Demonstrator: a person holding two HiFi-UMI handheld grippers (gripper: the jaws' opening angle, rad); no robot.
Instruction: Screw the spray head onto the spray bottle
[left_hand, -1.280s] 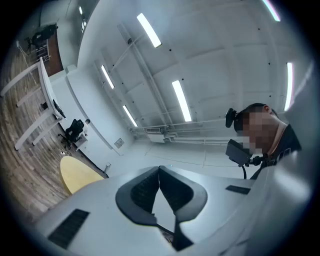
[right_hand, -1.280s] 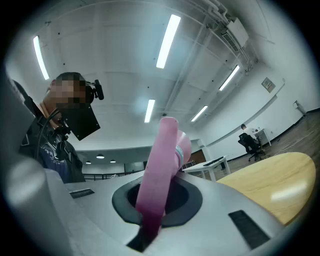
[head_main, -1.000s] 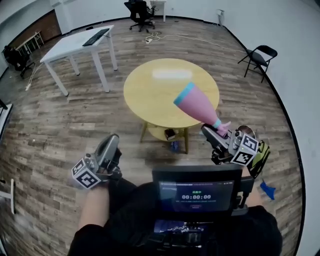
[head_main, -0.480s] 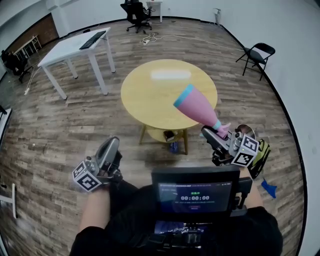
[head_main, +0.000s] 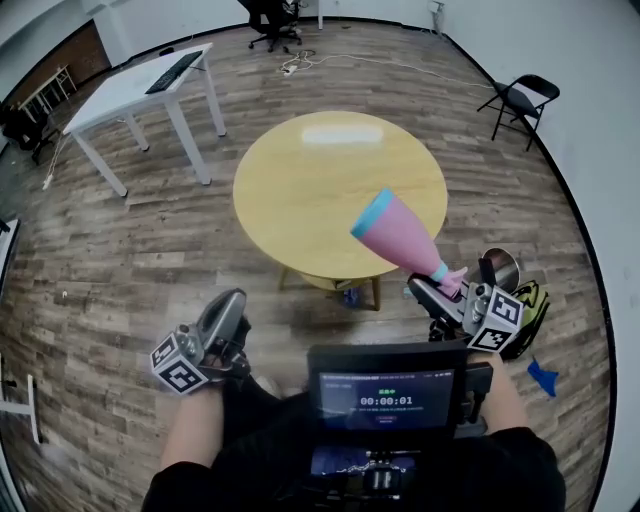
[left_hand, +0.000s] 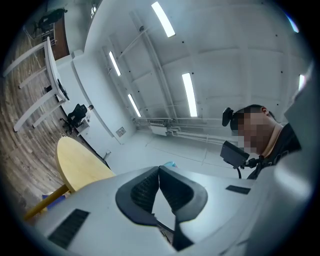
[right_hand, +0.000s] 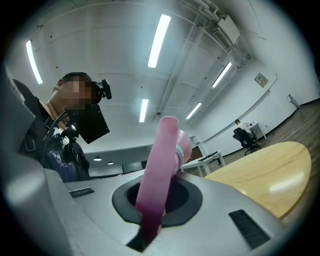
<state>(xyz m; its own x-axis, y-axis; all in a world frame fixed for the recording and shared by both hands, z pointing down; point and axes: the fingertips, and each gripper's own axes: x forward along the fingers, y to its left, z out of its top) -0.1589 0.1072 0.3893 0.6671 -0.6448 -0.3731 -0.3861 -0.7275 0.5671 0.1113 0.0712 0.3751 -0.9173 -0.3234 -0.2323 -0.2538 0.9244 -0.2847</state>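
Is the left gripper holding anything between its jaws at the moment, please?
No: the left gripper shows its two pads pressed together in its own view, with nothing between them.

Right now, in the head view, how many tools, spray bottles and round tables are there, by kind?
Tools: 2, the left tool and the right tool
Pink spray bottle: 1
Yellow round table: 1
Total: 4

Down at 6 o'clock in the head view, the screen (head_main: 390, 400) shows a timer (head_main: 391, 401) reading 00:00:01, pale digits on dark. At 12 o'clock of the digits sits a tiny green line, too small to read. Nothing else legible.
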